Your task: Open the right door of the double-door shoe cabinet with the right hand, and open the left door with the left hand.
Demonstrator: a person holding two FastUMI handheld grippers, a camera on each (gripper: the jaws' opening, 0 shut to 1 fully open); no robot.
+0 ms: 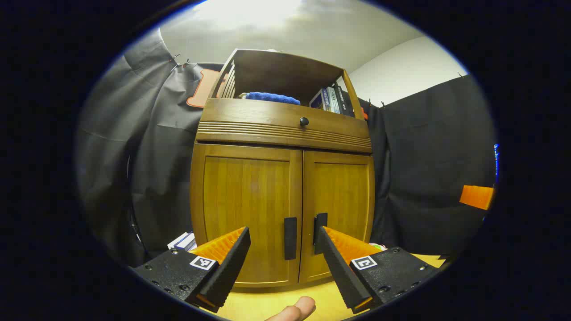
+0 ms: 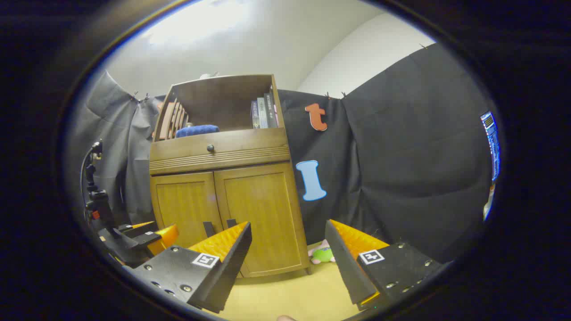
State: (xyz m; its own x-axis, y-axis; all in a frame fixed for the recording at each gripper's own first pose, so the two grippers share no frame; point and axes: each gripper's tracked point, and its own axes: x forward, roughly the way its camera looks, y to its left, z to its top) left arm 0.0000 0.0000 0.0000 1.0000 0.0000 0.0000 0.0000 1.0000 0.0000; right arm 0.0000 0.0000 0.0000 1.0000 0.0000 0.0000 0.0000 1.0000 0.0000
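Black cloth is hanging behind the cabinet [image 1: 285,178], doors closed, while both grippers [image 1: 283,249] [image 2: 287,249] are hovering with fingers apart.

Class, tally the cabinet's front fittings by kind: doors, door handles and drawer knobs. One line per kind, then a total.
Doors: 2, the left door and the right door
Door handles: 2, the left handle and the right handle
Drawer knobs: 1, the knob
Total: 5
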